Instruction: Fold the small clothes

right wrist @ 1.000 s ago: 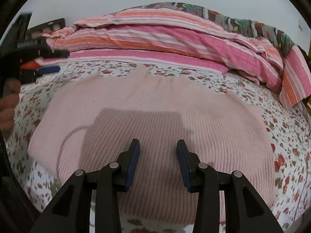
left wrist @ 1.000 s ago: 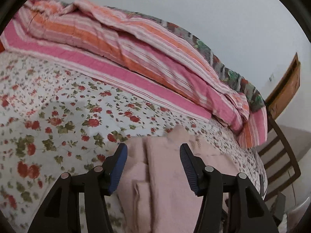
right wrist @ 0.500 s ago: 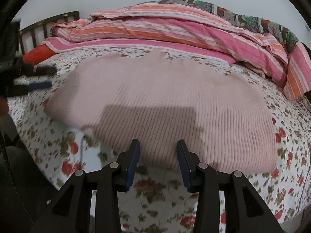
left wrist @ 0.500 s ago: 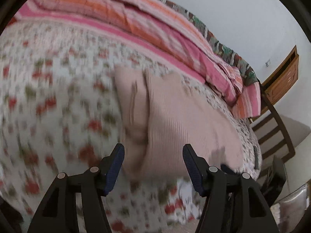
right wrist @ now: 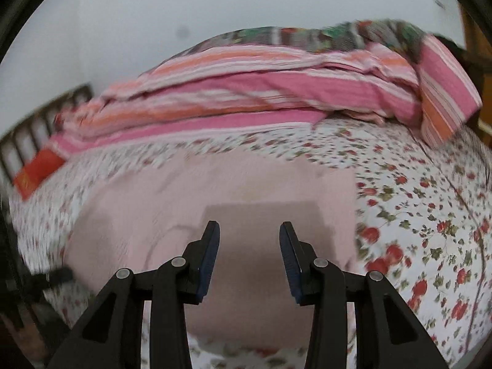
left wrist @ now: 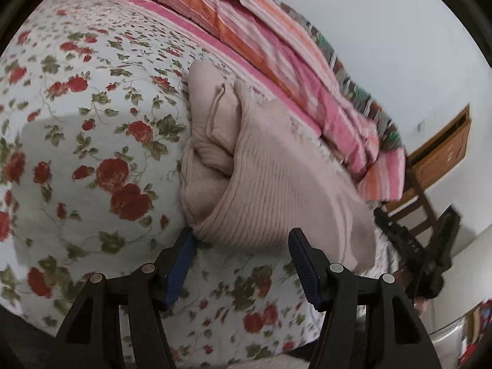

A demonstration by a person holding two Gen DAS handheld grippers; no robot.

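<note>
Pink ribbed sweater [left wrist: 276, 184] lies part-folded on my floral bedsheet [left wrist: 77, 123], near the front edge of the bed, with the striped quilt [right wrist: 261, 92] heaped behind it. My left gripper [left wrist: 243, 261] is low at the sweater's near corner, jaws about half apart and holding nothing; one blue pad is just beside the knit hem. My right gripper [right wrist: 249, 256] hangs over the sweater's middle, jaws a bit narrower and also empty. To do this well, I judge I should pinch the hem through all layers at the corner, take a matching hold with the right, and lift both evenly so the fold stays square. A second ago my left tongs were higher and farther off, with the sweater only at the bottom of view; my right has swung sideways along the cloth.
</note>
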